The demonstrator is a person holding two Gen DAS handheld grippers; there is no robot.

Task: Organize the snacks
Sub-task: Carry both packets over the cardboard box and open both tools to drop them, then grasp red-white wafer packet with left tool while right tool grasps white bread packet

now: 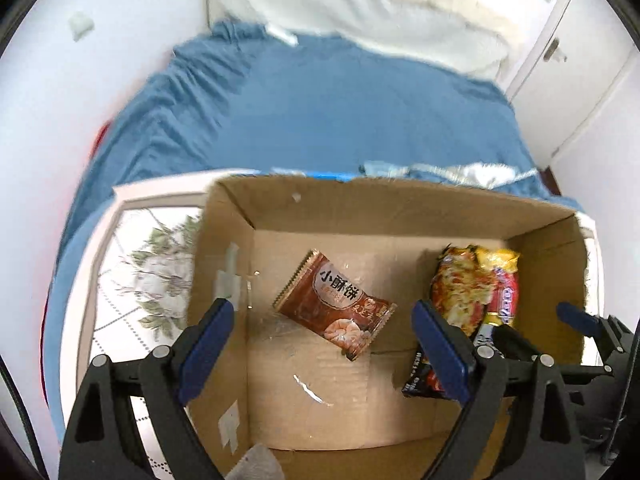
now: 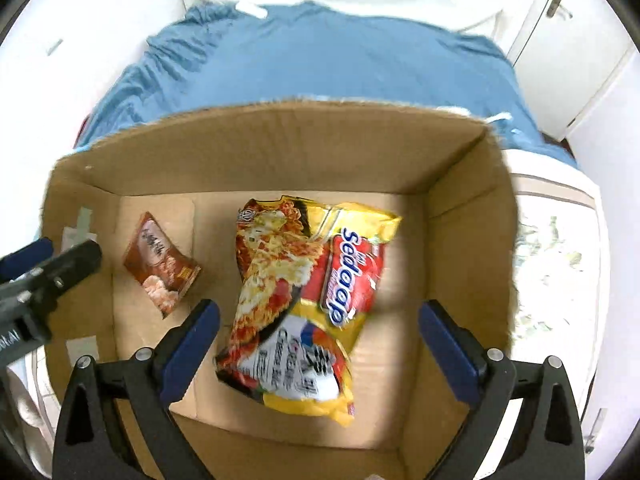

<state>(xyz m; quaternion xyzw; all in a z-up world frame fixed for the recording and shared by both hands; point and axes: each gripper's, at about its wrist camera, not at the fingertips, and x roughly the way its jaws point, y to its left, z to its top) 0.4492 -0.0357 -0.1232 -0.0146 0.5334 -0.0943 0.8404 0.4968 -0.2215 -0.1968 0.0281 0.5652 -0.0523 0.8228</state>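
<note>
An open cardboard box [image 1: 404,208] [image 2: 280,148] stands on a small table. Inside lie a brown biscuit packet [image 1: 334,306] [image 2: 160,262] at the left and a red and yellow Sedaap noodle packet [image 1: 476,284] [image 2: 304,292] at the right. My left gripper [image 1: 324,332] is open and empty above the biscuit packet. My right gripper [image 2: 320,332] is open and empty above the noodle packet. The right gripper's blue fingertip also shows in the left wrist view [image 1: 576,318], and the left gripper shows at the left edge of the right wrist view [image 2: 48,272].
The box sits on a white table with a floral top [image 1: 148,276] [image 2: 552,264]. Behind it is a bed with a blue sheet [image 1: 320,108] [image 2: 320,60] and a white pillow [image 1: 360,4]. White cupboard doors [image 2: 568,40] stand at the right. Shiny wrappers [image 1: 460,172] lie beyond the box.
</note>
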